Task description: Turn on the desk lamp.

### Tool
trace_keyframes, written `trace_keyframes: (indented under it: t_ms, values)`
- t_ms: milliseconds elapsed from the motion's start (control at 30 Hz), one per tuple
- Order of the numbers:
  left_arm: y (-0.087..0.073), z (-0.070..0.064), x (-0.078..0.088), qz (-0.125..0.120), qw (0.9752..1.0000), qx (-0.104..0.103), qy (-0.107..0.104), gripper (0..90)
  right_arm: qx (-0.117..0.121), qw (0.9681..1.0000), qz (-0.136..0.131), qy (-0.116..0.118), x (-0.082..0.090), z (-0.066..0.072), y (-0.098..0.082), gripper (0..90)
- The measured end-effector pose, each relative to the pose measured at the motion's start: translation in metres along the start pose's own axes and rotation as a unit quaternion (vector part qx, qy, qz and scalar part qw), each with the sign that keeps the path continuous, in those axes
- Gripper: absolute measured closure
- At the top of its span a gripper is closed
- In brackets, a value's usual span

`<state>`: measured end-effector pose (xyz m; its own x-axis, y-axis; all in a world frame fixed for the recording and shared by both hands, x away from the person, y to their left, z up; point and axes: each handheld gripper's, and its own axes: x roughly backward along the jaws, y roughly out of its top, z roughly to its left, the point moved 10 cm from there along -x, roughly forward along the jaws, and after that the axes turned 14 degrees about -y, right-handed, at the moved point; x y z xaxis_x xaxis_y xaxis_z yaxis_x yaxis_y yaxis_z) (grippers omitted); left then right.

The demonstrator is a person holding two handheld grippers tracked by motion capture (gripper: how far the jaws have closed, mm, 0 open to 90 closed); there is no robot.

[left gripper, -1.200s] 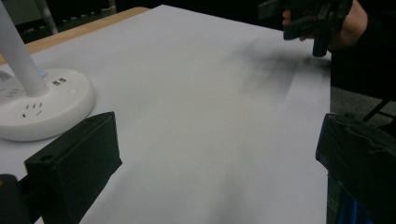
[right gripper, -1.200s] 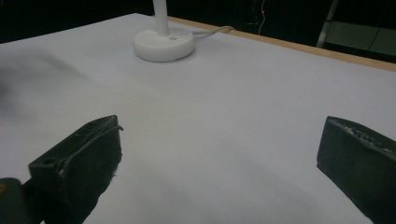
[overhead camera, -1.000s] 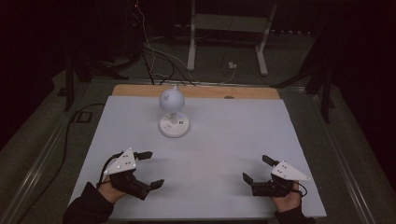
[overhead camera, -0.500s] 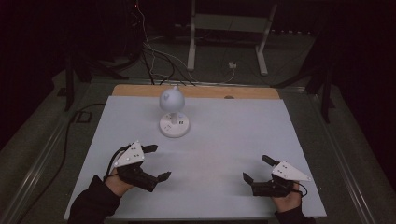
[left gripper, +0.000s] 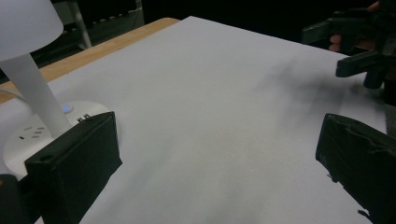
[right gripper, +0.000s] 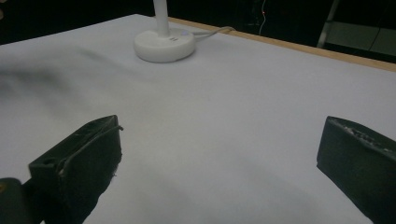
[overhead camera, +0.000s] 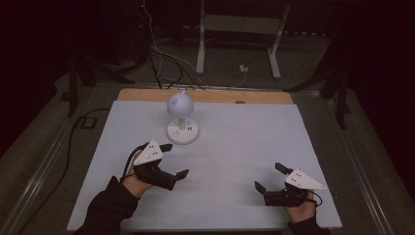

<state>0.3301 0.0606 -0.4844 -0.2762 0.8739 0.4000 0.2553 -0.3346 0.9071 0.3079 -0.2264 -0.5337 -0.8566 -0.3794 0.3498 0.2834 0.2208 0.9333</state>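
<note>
My left gripper [overhead camera: 175,159] has travelled forward and inward across the white table [overhead camera: 244,147] over the last second, from near the front left edge to just short of the lamp [overhead camera: 181,120]; one of its spread jaws now sits close beside the lamp's round base, and my forearm has stretched further onto the table behind it

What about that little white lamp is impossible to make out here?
- Lamp base markings: too small in the high view.
- Shade: cut off by the top edge, left gripper view.
- Base: partly behind a jaw there.
- Its cord's end: lost in darkness, right gripper view.
</note>
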Motion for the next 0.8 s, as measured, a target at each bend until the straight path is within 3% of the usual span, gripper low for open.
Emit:
trace_keyframes:
  t_ms: [533,667,733,800]
  values:
    - [0.011,0.016,-0.018,-0.005,0.9990,0.010,0.043,0.3,-0.002,1.0000,0.002,0.002,0.000,0.000,-0.001,0.0]
    - [0.014,0.022,-0.022,-0.008,0.9979,0.012,0.064,0.4,-0.002,1.0000,-0.002,0.003,0.000,-0.001,0.001,0.0]
    - [0.017,0.029,-0.024,-0.018,0.9958,0.018,0.088,0.4,-0.002,1.0000,-0.001,0.003,0.001,-0.001,0.001,0.0]
    - [0.020,0.032,-0.025,-0.028,0.9951,0.023,0.092,0.4,-0.003,1.0000,-0.001,0.003,0.001,-0.001,0.001,0.0]
